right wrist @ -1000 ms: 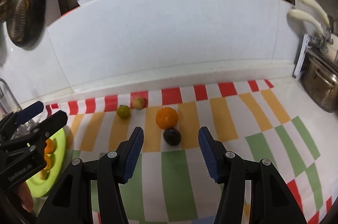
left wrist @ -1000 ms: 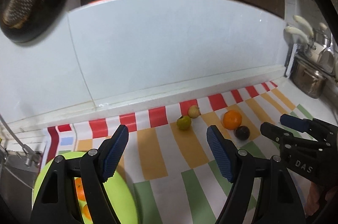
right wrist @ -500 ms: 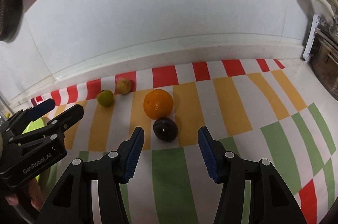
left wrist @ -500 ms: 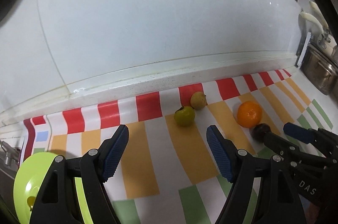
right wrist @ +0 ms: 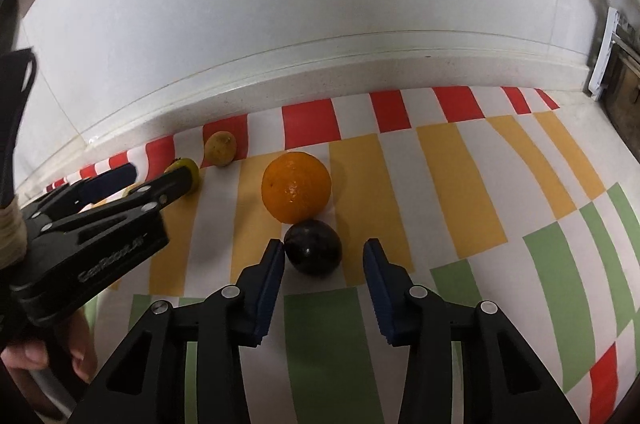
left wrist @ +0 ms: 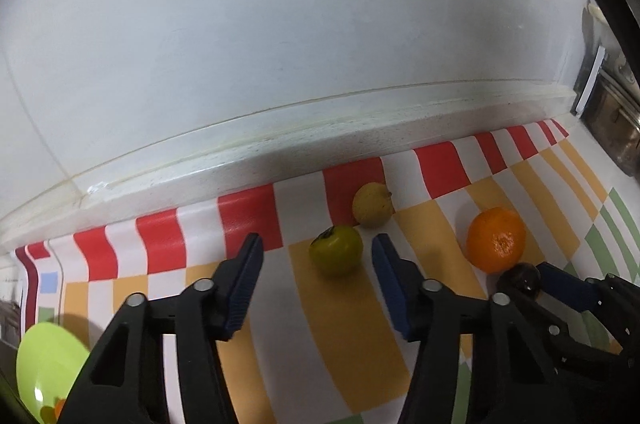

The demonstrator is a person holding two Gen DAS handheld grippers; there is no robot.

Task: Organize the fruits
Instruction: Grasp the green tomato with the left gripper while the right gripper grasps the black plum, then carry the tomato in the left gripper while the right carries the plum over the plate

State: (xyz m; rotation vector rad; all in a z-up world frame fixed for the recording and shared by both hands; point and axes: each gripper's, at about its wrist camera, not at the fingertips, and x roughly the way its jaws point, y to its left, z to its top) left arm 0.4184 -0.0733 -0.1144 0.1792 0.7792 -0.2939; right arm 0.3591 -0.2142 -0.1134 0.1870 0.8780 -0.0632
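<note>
Hovering low over the striped mat (left wrist: 352,344), the L gripper (left wrist: 316,264) had its fingers wide apart, holding nothing. The green fruit (left wrist: 336,254) sat between the blue pads, nearer the R one, w/ clear gaps on both sides. A yellow fruit (left wrist: 372,204) lay just beside it at 1 o'clock, maybe touching; the view was too soft to say. The orange (left wrist: 496,244) sat at 3 o'clock, apart from both.

The R gripper (right wrist: 324,268) was also spread wide and empty. The dark fruit (right wrist: 314,252) sat between its tips, the L pad at or nearly at the skin, the R pad clear. The orange (right wrist: 296,186) touched the dark fruit at its 12 o'clock. A green plate (left wrist: 48,364) w/ orange pieces lay at 8 o'clock in the L view. A white wall (right wrist: 300,16) backed the counter.
</note>
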